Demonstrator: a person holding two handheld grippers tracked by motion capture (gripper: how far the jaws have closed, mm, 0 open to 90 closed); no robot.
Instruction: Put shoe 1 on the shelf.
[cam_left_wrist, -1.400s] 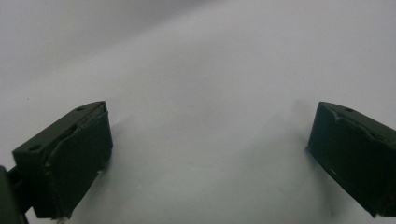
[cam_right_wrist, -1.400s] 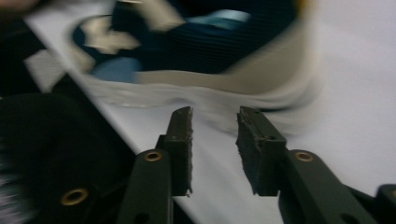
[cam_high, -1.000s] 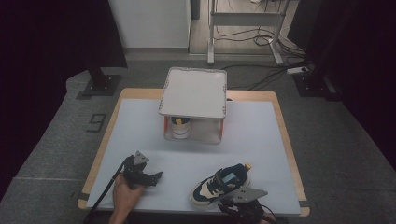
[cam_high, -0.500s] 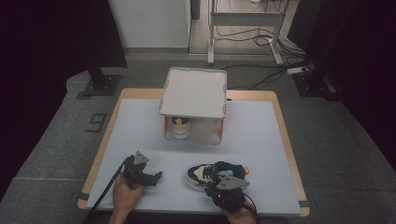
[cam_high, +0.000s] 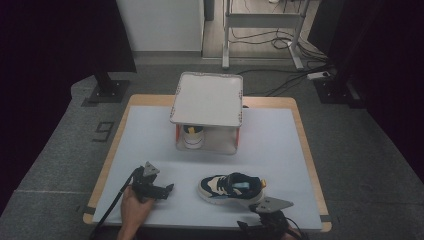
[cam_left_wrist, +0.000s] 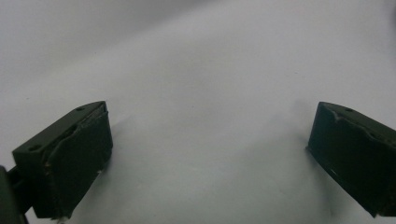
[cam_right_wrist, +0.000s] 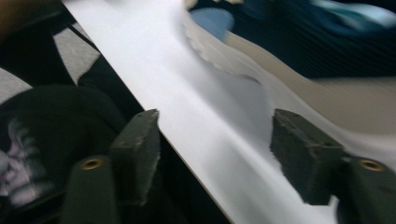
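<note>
Sneaker (cam_high: 231, 187) lies on its sole on the white table (cam_high: 280, 145), free of both claws, near the front edge. Right gripper (cam_high: 267, 212) sits just beside its heel with jaws spread and empty, likely having let go. Left gripper (cam_high: 162, 189) rests apart, jaws wide over bare tabletop. Another shoe (cam_high: 191, 136) stands inside the covered rack (cam_high: 207, 102) behind.

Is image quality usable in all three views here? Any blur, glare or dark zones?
High view: sharp, table evenly lit, surroundings dark, shoe clear. Left gripper view: soft focus, open left gripper over plain white surface, no glare. Right gripper view: blurred, especially the shoe at top right; right gripper open, table edge readable, dark below it.
</note>
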